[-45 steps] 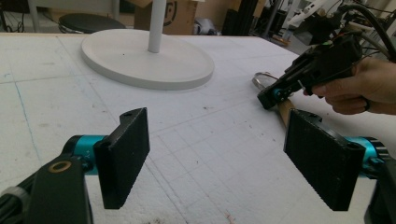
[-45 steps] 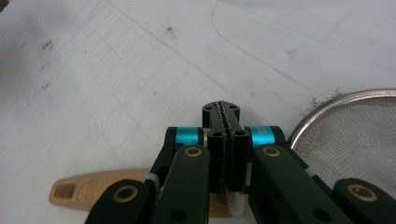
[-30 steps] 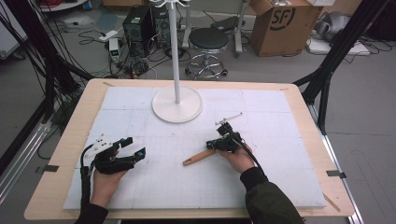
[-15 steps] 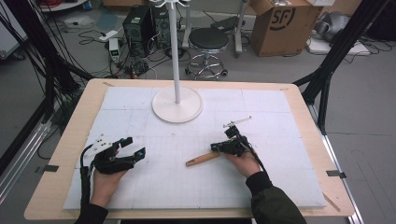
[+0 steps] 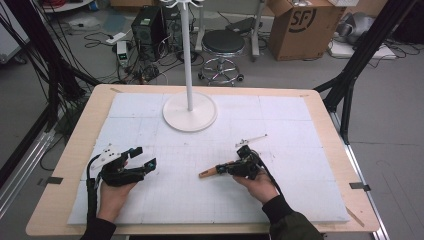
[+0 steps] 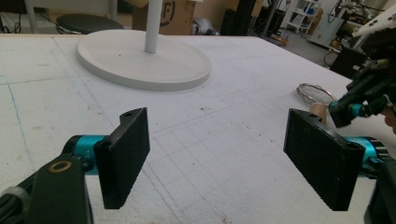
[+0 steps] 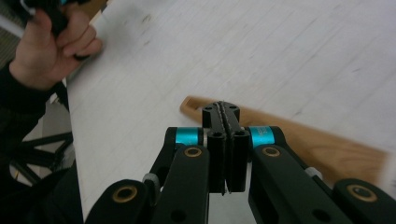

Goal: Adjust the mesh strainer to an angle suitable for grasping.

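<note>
A tool with a wooden handle (image 5: 212,171) lies on the white mat right of centre; its handle (image 7: 299,135) runs under and past my right gripper's tips. The right gripper (image 5: 230,168) (image 7: 221,109) points left along it, jaws pressed together with nothing visible between them. In the left gripper view the handle's end (image 6: 320,110) sits beside a round wire-mesh ring (image 6: 314,93), with the right gripper (image 6: 343,116) just above. My left gripper (image 5: 143,156) (image 6: 217,121) rests at the left of the mat, open and empty, aimed toward the right hand.
A white stand with a round base (image 5: 190,112) (image 6: 140,60) and a tall pole (image 5: 187,50) stands at the back middle of the mat (image 5: 300,150). The wooden table edge (image 5: 75,150) frames the mat. Stool, boxes and cables lie on the floor beyond.
My right hand drifted a little to the right and then toward the near edge, jaws staying shut. The wooden handle kept roughly its place. The left hand held still.
</note>
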Available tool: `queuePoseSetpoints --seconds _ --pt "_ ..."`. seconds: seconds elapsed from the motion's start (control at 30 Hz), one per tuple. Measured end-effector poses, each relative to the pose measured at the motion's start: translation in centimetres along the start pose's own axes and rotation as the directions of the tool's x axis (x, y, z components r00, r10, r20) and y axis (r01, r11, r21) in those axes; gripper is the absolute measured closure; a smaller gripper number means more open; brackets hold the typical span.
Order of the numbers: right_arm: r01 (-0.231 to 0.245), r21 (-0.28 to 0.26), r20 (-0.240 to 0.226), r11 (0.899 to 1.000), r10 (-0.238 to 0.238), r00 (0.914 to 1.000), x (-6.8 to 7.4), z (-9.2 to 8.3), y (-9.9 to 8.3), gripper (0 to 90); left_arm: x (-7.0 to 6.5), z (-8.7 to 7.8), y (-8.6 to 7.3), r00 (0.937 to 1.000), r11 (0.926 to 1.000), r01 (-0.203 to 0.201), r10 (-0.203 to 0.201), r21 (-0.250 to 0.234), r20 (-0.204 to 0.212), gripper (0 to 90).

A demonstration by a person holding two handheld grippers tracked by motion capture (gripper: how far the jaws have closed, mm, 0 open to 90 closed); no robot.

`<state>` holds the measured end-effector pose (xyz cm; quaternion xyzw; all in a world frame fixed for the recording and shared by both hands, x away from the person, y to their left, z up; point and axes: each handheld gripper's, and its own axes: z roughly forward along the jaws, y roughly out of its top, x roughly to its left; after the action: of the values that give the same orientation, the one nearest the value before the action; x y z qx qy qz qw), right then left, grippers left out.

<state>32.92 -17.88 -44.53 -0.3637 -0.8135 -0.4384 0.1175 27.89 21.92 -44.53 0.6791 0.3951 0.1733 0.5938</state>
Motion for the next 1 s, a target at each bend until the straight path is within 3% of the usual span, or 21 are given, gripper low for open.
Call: queuePoseSetpoints --seconds 0.1,0.23,0.53,1.0 --pt "0.016 0.070 -0.027 0.997 -0.014 0.9995 0.5 1.5 -0.3 89.5 0.0 0.0 0.0 1.0000 1.0000 0.001 -0.001 0.000 0.001 23.1" --pt "0.022 0.105 -0.015 0.994 -0.021 0.9997 0.6 2.5 -0.3 89.5 0.0 0.0 0.0 1.0000 1.0000 0.003 -0.003 -0.005 -0.001 23.1" --pt "-0.005 0.062 -0.006 0.998 0.005 1.0000 -0.1 3.4 0.6 89.6 0.0 0.1 0.0 1.0000 1.0000 0.004 -0.004 -0.004 0.003 23.1" --pt "-0.043 0.008 0.063 0.999 0.042 0.9971 -1.4 4.6 2.8 89.7 0.1 0.1 0.0 1.0000 1.0000 0.001 -0.001 0.000 0.004 23.1"
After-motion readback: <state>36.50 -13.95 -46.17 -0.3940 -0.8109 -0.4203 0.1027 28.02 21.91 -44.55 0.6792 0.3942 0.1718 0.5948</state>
